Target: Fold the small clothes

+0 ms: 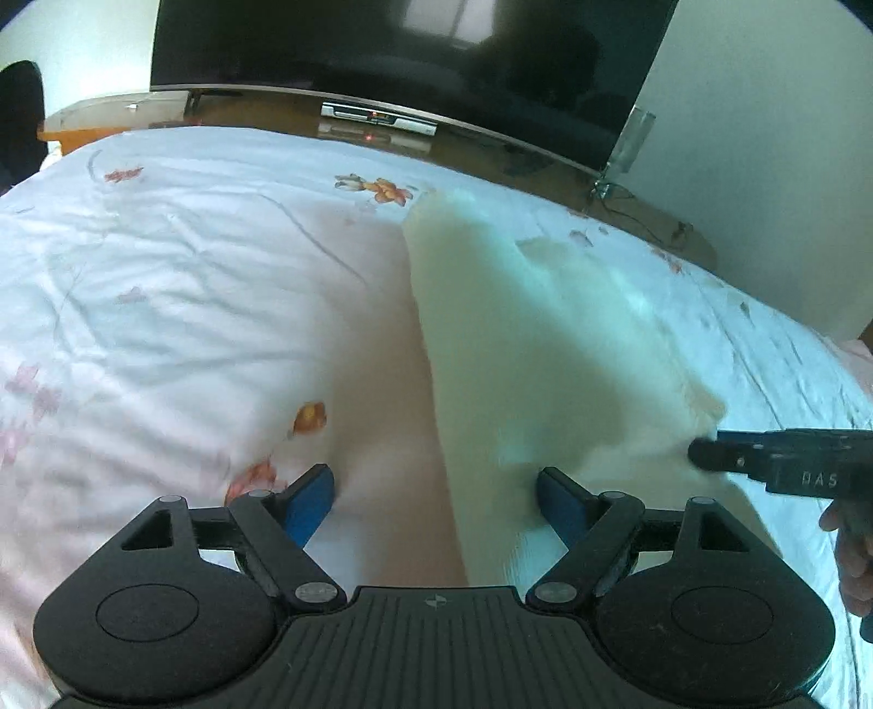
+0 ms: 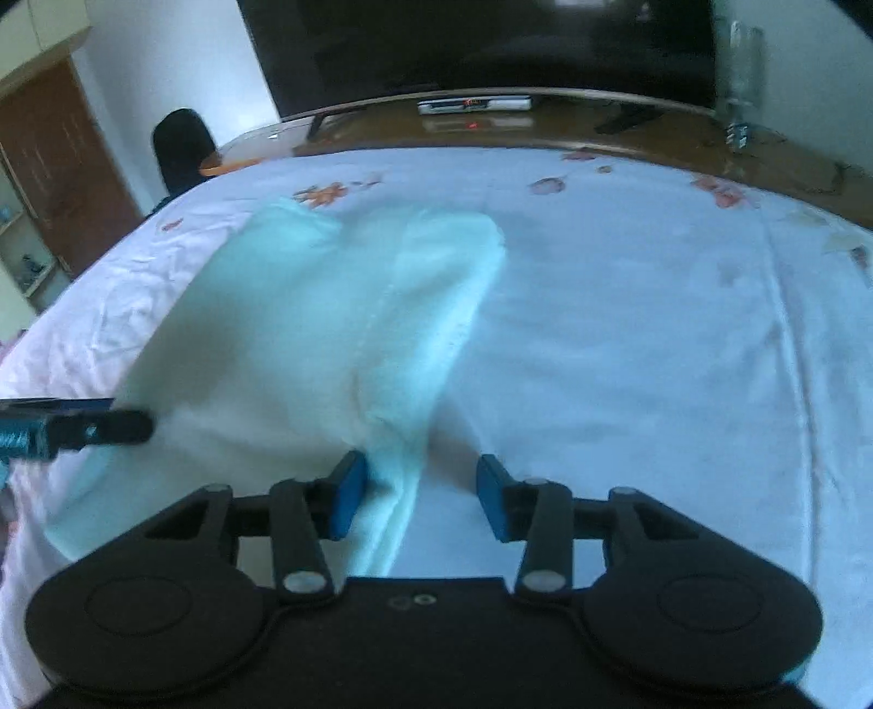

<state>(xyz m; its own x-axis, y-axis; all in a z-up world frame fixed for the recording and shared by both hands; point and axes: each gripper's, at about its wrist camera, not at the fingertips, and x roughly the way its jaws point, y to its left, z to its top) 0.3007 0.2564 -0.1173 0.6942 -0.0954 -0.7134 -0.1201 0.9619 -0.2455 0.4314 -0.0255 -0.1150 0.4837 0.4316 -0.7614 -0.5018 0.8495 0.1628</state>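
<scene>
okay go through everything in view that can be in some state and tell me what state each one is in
Left hand-held gripper: open, straddling the garment's near left edge.
Right hand-held gripper: open, garment's near right edge between its fingers.
Pale garment: spread lengthwise on the bed, rumpled, not yet folded.
Floral bedspread: laid out, wrinkled.
Television: screen dark.
Set-top box: red light on.

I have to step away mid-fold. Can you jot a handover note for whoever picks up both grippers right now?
Left gripper: open, jaws straddling the near left edge of the cream garment.
Right gripper: open, garment's near right edge between its jaws.
Garment lies lengthwise on the floral bedsheet, pointing toward the TV.
Done: no fold visible yet.
Left: grip the near edge, then fold.
</scene>
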